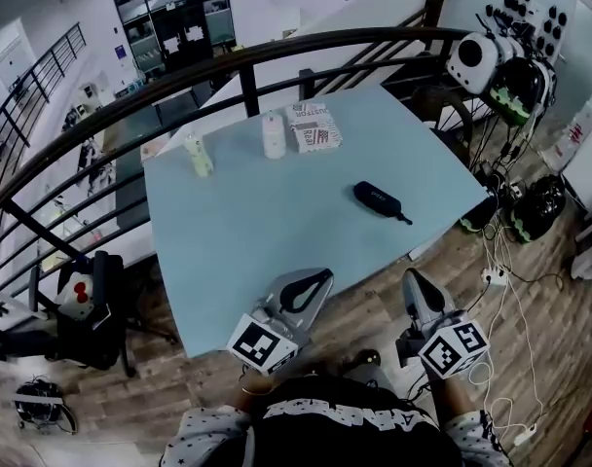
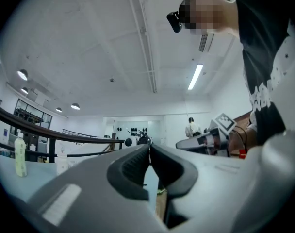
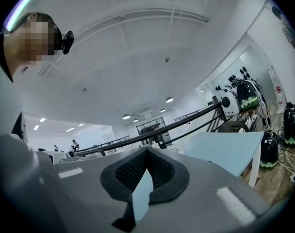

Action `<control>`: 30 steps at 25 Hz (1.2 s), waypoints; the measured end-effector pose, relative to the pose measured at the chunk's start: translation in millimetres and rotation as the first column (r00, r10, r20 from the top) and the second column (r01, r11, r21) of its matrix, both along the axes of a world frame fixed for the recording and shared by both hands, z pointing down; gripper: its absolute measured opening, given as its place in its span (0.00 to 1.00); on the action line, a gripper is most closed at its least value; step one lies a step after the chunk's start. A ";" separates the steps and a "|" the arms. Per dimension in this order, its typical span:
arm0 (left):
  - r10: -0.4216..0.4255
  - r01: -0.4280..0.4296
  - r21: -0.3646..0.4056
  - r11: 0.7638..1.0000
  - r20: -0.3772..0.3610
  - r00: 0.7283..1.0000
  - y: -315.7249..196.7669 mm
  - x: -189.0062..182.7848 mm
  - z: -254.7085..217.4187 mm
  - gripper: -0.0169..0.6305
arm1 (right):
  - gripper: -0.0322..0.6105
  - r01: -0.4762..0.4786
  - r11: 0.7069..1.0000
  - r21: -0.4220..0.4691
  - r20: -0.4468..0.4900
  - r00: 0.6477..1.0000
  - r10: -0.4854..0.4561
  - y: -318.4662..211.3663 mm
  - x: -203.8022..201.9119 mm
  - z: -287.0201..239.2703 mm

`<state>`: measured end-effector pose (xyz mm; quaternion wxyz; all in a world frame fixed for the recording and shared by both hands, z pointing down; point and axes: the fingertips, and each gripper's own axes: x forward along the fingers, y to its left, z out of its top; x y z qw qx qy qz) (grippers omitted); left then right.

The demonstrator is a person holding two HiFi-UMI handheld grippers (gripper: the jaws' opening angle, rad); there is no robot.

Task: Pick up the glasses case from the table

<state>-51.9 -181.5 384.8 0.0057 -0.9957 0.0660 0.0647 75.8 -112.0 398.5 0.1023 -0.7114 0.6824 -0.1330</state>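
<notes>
My left tool (image 1: pixel 320 278) and right tool (image 1: pixel 414 282), each pressed together and empty, hover by the desk's (image 1: pixel 238 241) near edge. The dark glasses case (image 1: pixel 378 198) lies far right on it, perhaps trailing a strap.

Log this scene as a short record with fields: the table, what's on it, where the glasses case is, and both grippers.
table: light blue top, beside a dark railing
glasses case: dark, lying flat toward the table's right side, untouched
other items: green-tinted bottle, white bottle, printed packet, all near the far edge
left gripper: jaws together, empty, at the near table edge
right gripper: jaws together, empty, off the table, over the floor
status: case not yet picked up
</notes>
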 end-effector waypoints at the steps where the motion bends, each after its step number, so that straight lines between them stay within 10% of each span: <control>1: -0.011 0.011 -0.005 1.000 0.014 1.000 -4.6 0.7 3.8 0.03 | 0.06 0.006 1.000 -0.003 0.005 1.000 -0.006 -4.9 3.4 3.2; 12: -0.240 0.240 0.010 0.971 0.048 0.970 -57.4 0.5 3.3 0.03 | 0.06 0.139 0.990 0.004 -0.032 0.990 -0.139 -76.7 45.5 7.4; 30: -0.351 0.343 0.083 0.936 0.133 0.927 -105.5 149.2 10.5 0.03 | 0.10 0.259 0.965 -0.050 -0.026 0.965 -0.260 -152.6 194.1 52.7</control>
